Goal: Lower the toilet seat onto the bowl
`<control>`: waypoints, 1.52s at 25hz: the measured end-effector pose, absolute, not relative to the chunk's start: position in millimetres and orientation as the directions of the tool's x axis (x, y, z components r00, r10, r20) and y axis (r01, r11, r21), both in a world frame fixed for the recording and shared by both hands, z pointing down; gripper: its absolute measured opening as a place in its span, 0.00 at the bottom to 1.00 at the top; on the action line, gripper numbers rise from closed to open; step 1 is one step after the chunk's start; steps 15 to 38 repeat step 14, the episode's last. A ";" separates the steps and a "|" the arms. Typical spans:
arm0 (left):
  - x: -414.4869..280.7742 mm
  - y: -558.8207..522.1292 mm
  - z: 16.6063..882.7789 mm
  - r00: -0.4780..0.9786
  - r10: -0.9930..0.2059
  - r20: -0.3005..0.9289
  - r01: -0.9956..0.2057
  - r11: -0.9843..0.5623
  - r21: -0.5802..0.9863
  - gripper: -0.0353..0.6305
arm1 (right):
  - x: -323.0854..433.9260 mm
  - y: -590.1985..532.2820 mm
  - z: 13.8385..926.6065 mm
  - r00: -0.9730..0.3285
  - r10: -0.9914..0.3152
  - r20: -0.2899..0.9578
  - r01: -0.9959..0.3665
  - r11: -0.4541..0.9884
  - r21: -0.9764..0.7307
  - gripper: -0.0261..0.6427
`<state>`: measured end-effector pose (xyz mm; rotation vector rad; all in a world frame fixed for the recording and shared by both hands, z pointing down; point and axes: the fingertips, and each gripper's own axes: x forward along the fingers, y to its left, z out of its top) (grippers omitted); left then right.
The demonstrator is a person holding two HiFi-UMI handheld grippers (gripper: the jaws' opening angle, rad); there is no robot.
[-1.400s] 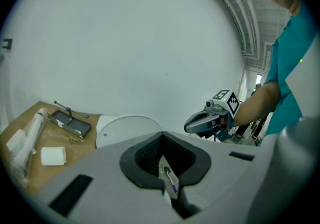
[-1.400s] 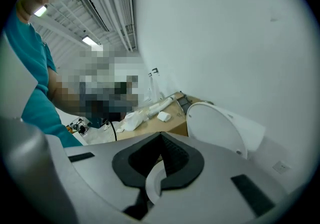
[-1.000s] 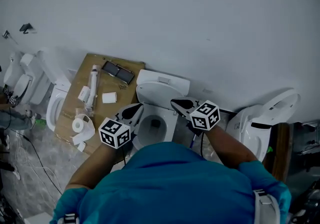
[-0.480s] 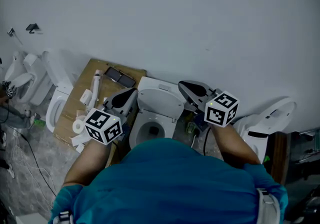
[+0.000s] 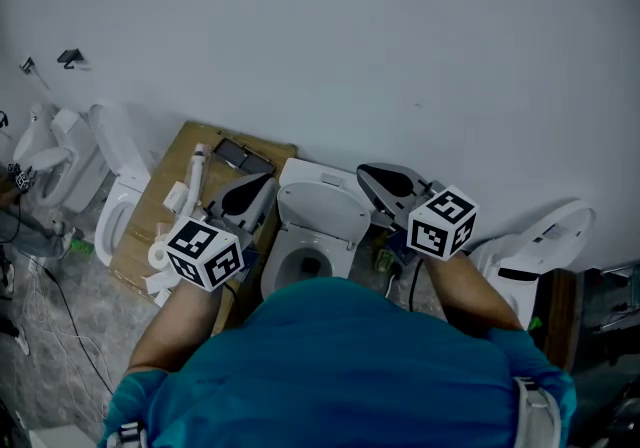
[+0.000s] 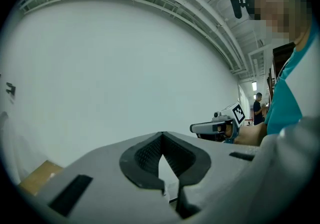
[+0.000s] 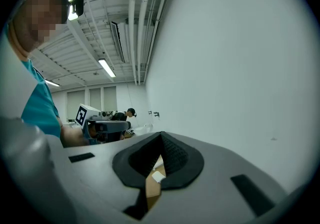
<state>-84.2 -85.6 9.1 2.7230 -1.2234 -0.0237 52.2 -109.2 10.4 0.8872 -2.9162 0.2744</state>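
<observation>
Left claw (image 5: pixel 247 195) and right claw (image 5: pixel 386 181) have lifted off the toilet at lower centre; both are shut and empty; toilet seat (image 5: pixel 283 267) looks down on the bowl; task is likely done.

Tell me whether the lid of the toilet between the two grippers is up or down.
Up: the lid leans back toward the tank, and the inside of the bowl shows open below it.

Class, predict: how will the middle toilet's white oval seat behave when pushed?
The white oval toilet seat looks hard and moulded, so it is probably stiff. Its smooth face may prove slippery. Tilted above the white bowl, it could drop.
</observation>
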 end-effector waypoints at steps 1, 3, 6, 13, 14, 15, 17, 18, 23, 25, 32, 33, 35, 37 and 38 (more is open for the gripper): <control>-85.0 -85.9 9.5 0.665 -0.745 0.049 -0.742 -0.652 0.152 0.06 | 52.3 -109.4 10.1 -0.829 -0.544 0.130 -0.559 0.816 -0.145 0.04; -86.2 -85.9 10.4 0.664 -0.746 0.050 -0.743 -0.650 0.156 0.06 | 52.4 -109.3 10.4 -0.828 -0.545 0.131 -0.560 0.816 -0.144 0.03; -87.1 -84.6 10.8 0.664 -0.746 0.051 -0.743 -0.651 0.157 0.06 | 52.6 -107.7 12.0 -0.826 -0.548 0.133 -0.564 0.814 -0.142 0.04; -83.9 -82.4 8.6 0.672 -0.738 0.055 -0.735 -0.658 0.163 0.06 | 54.4 -104.9 10.8 -0.826 -0.544 0.145 -0.561 0.817 -0.133 0.04; -83.5 -82.3 8.1 0.674 -0.737 0.057 -0.734 -0.659 0.163 0.06 | 54.6 -104.8 10.0 -0.826 -0.544 0.147 -0.561 0.817 -0.132 0.03; -83.5 -82.3 8.1 0.674 -0.737 0.057 -0.734 -0.659 0.163 0.06 | 54.6 -104.8 10.0 -0.826 -0.544 0.147 -0.561 0.817 -0.132 0.03; -83.5 -82.3 8.1 0.674 -0.737 0.057 -0.734 -0.659 0.163 0.06 | 54.6 -104.8 10.0 -0.826 -0.544 0.147 -0.561 0.817 -0.132 0.03; -83.5 -82.3 8.1 0.674 -0.737 0.057 -0.734 -0.659 0.163 0.06 | 54.6 -104.8 10.0 -0.826 -0.544 0.147 -0.561 0.817 -0.132 0.03; -83.5 -82.3 8.1 0.674 -0.737 0.057 -0.734 -0.659 0.163 0.06 | 54.6 -104.8 10.0 -0.826 -0.544 0.147 -0.561 0.817 -0.132 0.03; -83.5 -82.3 8.1 0.674 -0.737 0.057 -0.734 -0.659 0.163 0.06 | 54.6 -104.8 10.0 -0.826 -0.544 0.147 -0.561 0.817 -0.132 0.03; -83.5 -82.3 8.1 0.674 -0.737 0.057 -0.734 -0.659 0.163 0.06 | 54.6 -104.8 10.0 -0.826 -0.544 0.147 -0.561 0.817 -0.132 0.03; -83.5 -82.3 8.1 0.674 -0.737 0.057 -0.734 -0.659 0.163 0.06 | 54.6 -104.8 10.0 -0.826 -0.544 0.147 -0.561 0.817 -0.132 0.03; -83.5 -82.3 8.1 0.674 -0.737 0.057 -0.734 -0.659 0.163 0.06 | 54.6 -104.8 10.0 -0.826 -0.544 0.147 -0.561 0.817 -0.132 0.03; -83.5 -82.3 8.1 0.674 -0.737 0.057 -0.734 -0.659 0.163 0.06 | 54.6 -104.8 10.0 -0.826 -0.544 0.147 -0.561 0.817 -0.132 0.03; -83.5 -82.3 8.1 0.674 -0.737 0.057 -0.734 -0.659 0.163 0.06 | 54.6 -104.8 10.0 -0.826 -0.544 0.147 -0.561 0.817 -0.132 0.03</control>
